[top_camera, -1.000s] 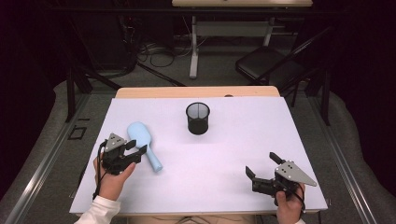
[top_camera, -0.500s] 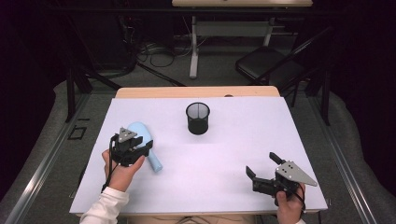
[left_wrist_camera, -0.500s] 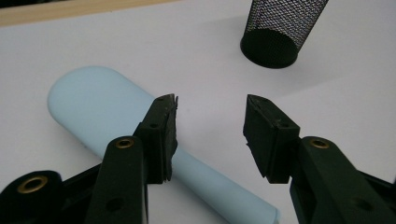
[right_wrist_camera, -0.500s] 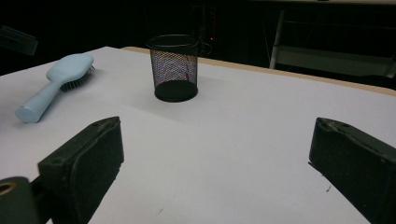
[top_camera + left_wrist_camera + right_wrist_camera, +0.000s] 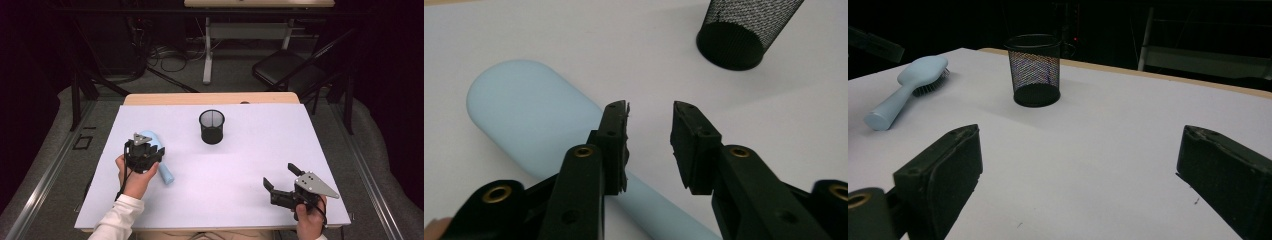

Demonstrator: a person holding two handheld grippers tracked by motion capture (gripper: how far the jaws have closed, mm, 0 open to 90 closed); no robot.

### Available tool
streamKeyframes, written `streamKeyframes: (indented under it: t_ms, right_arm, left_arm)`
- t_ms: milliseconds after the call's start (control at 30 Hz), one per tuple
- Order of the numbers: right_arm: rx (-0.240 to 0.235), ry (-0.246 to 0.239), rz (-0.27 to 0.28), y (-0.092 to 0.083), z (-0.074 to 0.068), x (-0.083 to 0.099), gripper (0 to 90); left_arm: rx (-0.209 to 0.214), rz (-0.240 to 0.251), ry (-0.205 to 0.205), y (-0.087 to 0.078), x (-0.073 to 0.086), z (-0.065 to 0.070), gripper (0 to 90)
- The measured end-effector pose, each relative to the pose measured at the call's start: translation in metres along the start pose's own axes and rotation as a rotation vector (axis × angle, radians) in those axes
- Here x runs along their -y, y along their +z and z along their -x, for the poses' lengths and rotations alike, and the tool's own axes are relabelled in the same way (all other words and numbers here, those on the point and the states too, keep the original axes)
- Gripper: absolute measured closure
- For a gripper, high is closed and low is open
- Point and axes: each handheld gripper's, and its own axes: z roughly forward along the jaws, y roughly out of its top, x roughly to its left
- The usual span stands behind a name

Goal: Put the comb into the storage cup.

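A light blue hairbrush lies on the white table at the left, head toward the far side. My left gripper hangs right over its handle. In the left gripper view the handle runs under the left jaw, and bare table shows between the fingertips of the left gripper. The jaws have just been closing, and the pads do not press on the brush. My right gripper rests at the front right, wide open with nothing in it. The brush also shows in the right gripper view.
A black mesh cup stands upright at the middle of the far half, also seen from both grippers. Behind the table are a black chair, a desk leg and cables on the floor.
The left hand moved right, from beside the brush to directly over its handle, and its jaws narrowed. The right gripper stayed still.
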Motion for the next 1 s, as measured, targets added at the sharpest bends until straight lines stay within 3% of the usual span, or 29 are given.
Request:
streamKeyframes:
  t_ms: [233, 467, 800, 1000]
  right_arm:
    - [-0.001, 0.003, -0.003, 0.001, 0.0, 0.0, 4.5]
    - [-0.001, 0.003, -0.008, 0.001, 0.0, 0.001, 4.7]
    - [-0.001, -0.001, -0.007, 0.002, 0.001, 0.001, 4.9]
    - [-0.003, -0.001, -0.014, 0.002, 0.002, 0.001, 5.0]
  left_arm:
    - [-0.05, -0.073, 0.022, 0.009, 0.002, 0.006, 78.7]
    - [-0.11, -0.105, 0.05, 0.018, 0.004, 0.017, 87.9]
    - [-0.097, -0.172, 0.09, 0.033, 0.01, 0.032, 90.0]
    - [-0.111, -0.199, 0.104, 0.039, 0.015, 0.035, 90.0]
